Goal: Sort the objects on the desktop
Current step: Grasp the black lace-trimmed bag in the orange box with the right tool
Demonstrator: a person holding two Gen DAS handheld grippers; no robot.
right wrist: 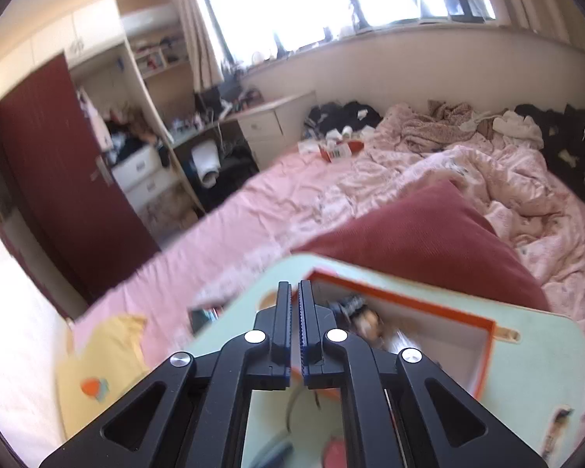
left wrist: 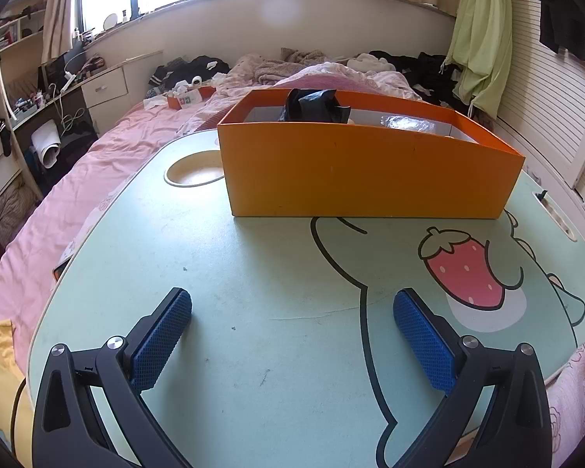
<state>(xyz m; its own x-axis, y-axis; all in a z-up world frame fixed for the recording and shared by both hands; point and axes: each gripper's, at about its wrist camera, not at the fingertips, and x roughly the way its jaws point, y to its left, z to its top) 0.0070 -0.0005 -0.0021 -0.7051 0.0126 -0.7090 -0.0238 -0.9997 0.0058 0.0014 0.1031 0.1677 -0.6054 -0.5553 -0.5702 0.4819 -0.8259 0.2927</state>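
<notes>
From the left wrist camera, the left gripper (left wrist: 292,304) hovers low over a pale green lap table (left wrist: 253,273) printed with a cartoon strawberry (left wrist: 466,269), its blue-padded fingers (left wrist: 162,335) spread wide with nothing between them. Ahead, an open orange cardboard box (left wrist: 370,171) stands on the tabletop, just beside a round recessed cup holder (left wrist: 193,171). A crumpled black bag (left wrist: 314,105) pokes above the box's rim. The table rests on a pink-sheeted bed (left wrist: 109,179).

From the right wrist camera, a blurred frame, the right gripper (right wrist: 295,286) hangs above the same orange cardboard box (right wrist: 483,355), its fingers pressed almost together and apparently gripping nothing. Small objects (right wrist: 360,312) lie jumbled inside the box, too smeared to identify. A dark red pillow (right wrist: 429,234) lies beyond the pale green lap table (right wrist: 534,351).
</notes>
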